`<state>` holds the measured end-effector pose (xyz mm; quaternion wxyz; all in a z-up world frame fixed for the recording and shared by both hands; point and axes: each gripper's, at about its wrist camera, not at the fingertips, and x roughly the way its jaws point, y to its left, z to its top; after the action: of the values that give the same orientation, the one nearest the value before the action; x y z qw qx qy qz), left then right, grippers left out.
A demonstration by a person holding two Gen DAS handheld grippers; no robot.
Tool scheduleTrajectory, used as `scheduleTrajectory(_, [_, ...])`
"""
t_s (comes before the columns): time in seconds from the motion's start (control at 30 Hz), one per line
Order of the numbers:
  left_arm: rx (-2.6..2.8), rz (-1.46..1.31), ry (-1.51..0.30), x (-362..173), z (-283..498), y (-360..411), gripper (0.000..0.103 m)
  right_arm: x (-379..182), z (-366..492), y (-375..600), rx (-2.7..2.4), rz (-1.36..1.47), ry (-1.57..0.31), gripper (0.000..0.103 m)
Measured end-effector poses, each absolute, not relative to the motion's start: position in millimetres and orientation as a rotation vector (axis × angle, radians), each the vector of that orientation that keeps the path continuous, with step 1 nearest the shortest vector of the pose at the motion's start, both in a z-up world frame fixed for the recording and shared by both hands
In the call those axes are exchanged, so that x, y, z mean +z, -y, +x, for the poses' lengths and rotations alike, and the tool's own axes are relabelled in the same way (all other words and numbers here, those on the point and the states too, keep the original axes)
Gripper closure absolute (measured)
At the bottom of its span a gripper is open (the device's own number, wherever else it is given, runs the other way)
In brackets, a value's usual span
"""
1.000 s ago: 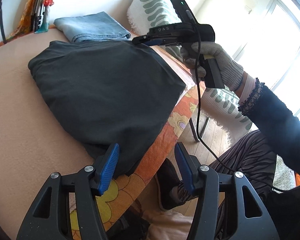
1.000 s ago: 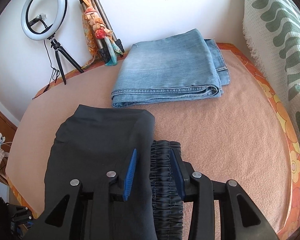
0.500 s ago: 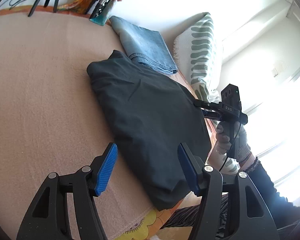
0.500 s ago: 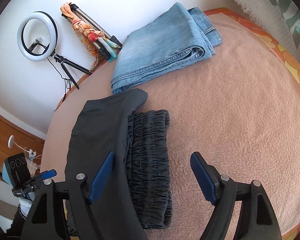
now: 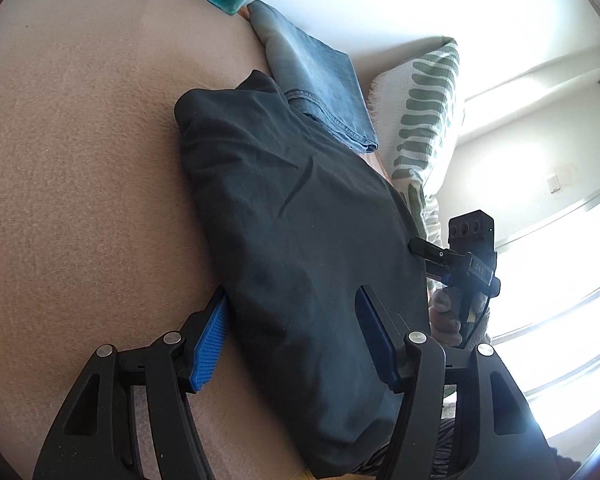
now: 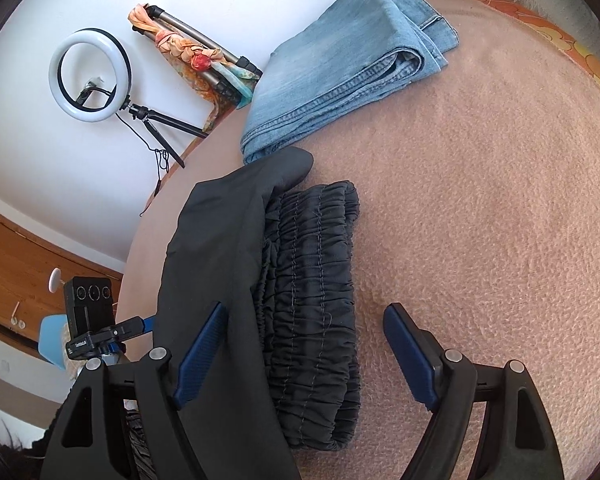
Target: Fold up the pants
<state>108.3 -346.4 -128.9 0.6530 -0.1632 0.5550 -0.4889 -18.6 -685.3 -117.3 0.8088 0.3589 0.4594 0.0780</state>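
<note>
Pants point(image 5: 300, 248), dark, lie folded on the pink bed cover point(image 5: 79, 160), filling the middle of the left wrist view; gathered waistband point(image 6: 312, 288) shows in the centre of the right wrist view, with the smooth leg panel draped over its left side. Left tool point(image 5: 291, 340), low centre of its frame, is spread wide and grips nothing; its two blue pads straddle the near end of the bundle, the left pad against the cloth's edge by the bed cover, the right pad over the dark fabric. Whether either pad presses the cloth, cannot tell. Right tool point(image 6: 304, 356), low centre of its frame, likewise gapes, one pad over the leg panel, the other over bare cover to the right of the waistband, nothing held. It also shows at right of the left view, held in a gloved hand point(image 5: 446, 312) at the far side of the pants. Folded jeans point(image 6: 340, 60) lie beyond, at upper centre, just beside the top corner of the dark cloth. Judgement: fold looks nearly done; the step in hand is squaring the bundle. Best done by closing on all layers at the edge, not the top panel alone, and keeping clear of the jeans.
</note>
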Motion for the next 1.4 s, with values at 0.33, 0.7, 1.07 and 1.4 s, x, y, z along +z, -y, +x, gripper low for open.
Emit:
scheduleTrajectory(0.33, [-1.139, -0.328, -1.23, -124.3, 106.9, 372.6, 0.044, -131.4, -14.8, 678.6, 0.254, 0.855, -0.959, 0.044])
scheduleTrajectory(0.7, [-1.098, -0.317, -1.226, -130.9, 113.0, 385.5, 0.069, -132.1, -18.0, 684.6, 0.194, 0.852, -0.942, 0.059])
scheduleTrajectory(1.07, [-1.102, -0.2, -1.1, -109.9, 104.8, 384.7, 0.092, -104.8, -15.6, 665.9, 0.175, 0.796, -0.89, 0.084])
scheduleTrajectory(1.4, [-1.116, -0.169, -1.03, -92.6, 96.1, 378.0, 0.096, -65.9, -15.2, 638.0, 0.146, 0.659, -0.854, 0.086])
